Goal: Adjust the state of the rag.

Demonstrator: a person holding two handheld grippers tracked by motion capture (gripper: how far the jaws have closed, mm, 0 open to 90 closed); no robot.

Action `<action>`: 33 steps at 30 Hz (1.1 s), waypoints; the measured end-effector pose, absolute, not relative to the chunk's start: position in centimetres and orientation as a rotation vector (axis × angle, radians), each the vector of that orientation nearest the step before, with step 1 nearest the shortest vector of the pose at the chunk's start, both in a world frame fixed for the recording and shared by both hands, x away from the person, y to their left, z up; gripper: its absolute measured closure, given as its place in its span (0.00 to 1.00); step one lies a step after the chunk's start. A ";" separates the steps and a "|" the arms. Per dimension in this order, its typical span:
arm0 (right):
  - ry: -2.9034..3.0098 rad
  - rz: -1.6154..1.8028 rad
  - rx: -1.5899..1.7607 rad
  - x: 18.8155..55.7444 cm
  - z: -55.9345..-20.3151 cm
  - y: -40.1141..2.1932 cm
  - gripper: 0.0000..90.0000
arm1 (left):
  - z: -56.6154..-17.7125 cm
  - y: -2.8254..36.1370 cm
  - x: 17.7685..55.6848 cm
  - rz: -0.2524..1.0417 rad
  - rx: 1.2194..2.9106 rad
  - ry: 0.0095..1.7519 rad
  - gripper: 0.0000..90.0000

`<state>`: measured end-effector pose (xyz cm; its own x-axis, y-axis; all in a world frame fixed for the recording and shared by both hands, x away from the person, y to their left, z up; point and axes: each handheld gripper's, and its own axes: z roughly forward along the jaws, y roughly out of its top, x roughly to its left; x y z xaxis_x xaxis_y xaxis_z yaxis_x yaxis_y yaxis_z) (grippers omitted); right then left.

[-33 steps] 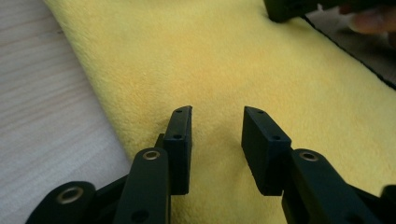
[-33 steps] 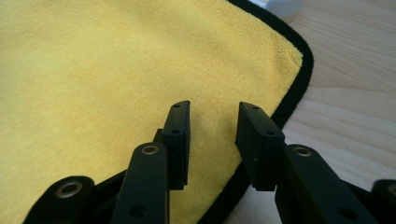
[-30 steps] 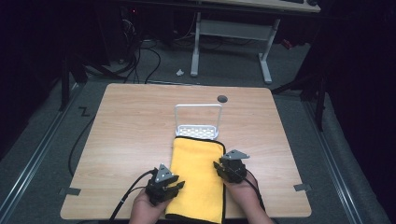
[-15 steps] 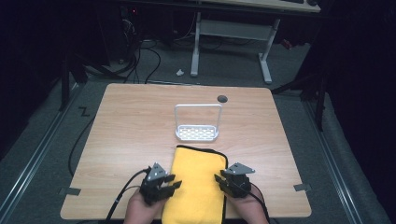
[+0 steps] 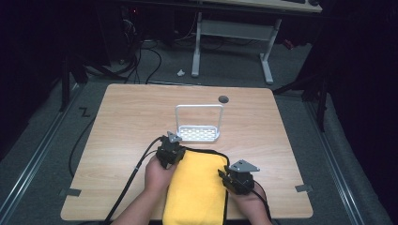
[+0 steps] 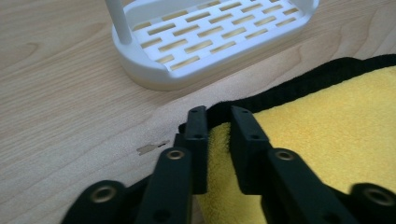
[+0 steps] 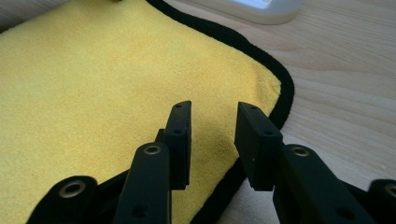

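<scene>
Towel handling on a light wooden table [image 5: 126, 140]: a yellow microfibre cloth with black edging [image 5: 199, 187] is being worked at the near edge, at six o'clock of the tabletop, its far hem lying just short of a white slotted plastic rack with a hoop handle [image 5: 198, 126] at twelve o'clock of the cloth.

The left gripper [image 6: 219, 123] is being shown at the cloth's far left corner, at about ten o'clock of the cloth, where it was not placed a second ago; it was then lower down along the left edge. Its jaws have just been closing and are now being held narrow, with a fold of the black hem pinched between the pads. The cloth itself is seen drawn back from the rack, which it was touching a second ago.

The right gripper [image 7: 212, 140] is being held over the right edge, at about four o'clock, its jaws standing partly apart, with the pile beneath them and nothing gripped.

A corner grip is judged established; a lift or fold of that corner is being prepared.
</scene>
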<state>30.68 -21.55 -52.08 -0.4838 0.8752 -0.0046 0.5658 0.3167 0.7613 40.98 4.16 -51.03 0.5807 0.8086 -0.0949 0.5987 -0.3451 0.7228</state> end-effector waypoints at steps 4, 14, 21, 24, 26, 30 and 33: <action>2.175 0.996 1.269 30.7 -52.1 -21.4 0.75 | -50.1 5.2 40.2 0.282 1.938 1.056 0.92; 2.176 0.990 1.270 30.9 -52.2 -20.8 0.72 | -52.5 8.0 41.1 0.159 1.793 1.202 0.90; 2.178 0.983 1.301 33.8 -51.8 -20.0 0.66 | -52.7 8.3 41.1 0.185 1.798 1.232 0.87; 2.188 0.979 1.346 35.7 -52.0 -19.4 0.60 | -52.8 8.4 41.1 0.205 1.812 1.231 0.87; 2.198 0.964 1.381 36.8 -52.3 -19.0 0.55 | -52.9 8.5 41.1 0.213 1.828 1.231 0.86; 2.167 0.953 1.411 37.8 -52.5 -18.3 0.48 | -53.0 8.9 40.9 0.222 1.834 1.246 0.84; 2.138 0.952 1.402 37.6 -52.3 -18.0 0.46 | -53.0 9.4 40.4 0.227 1.832 1.242 0.78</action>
<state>37.57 -18.03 -52.27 -0.4100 0.9116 0.0287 0.6314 0.2610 0.7302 40.43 9.42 -53.00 0.4822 0.8201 -0.3080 0.6583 -0.1072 0.7451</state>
